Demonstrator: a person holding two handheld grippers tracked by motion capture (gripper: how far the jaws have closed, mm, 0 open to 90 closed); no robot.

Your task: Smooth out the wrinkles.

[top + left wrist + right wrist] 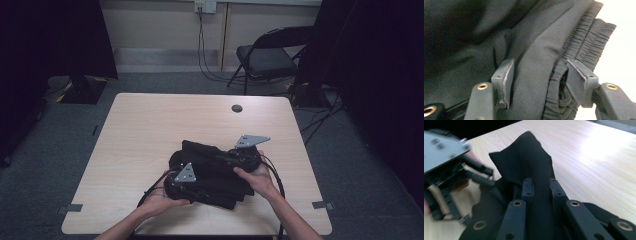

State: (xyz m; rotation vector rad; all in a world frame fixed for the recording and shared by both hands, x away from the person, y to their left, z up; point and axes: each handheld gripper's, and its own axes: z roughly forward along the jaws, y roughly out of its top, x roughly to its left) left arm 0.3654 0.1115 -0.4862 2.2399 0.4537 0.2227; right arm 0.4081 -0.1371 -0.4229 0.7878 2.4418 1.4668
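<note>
- On the wooden table (150,125), near its front edge, lies one black garment (215,172), with two grippers working it
- The right gripper (541,187) is clamped on a raised fold of the cloth
- The left gripper (539,80) stands partly open around the bunched elastic waistband (584,42), pads barely touching
- Step judged: folding; next, the left must pinch firmly

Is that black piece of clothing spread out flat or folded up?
Folded up: the black garment lies bunched in thick layers on the table, its elastic waistband doubled over.
</note>
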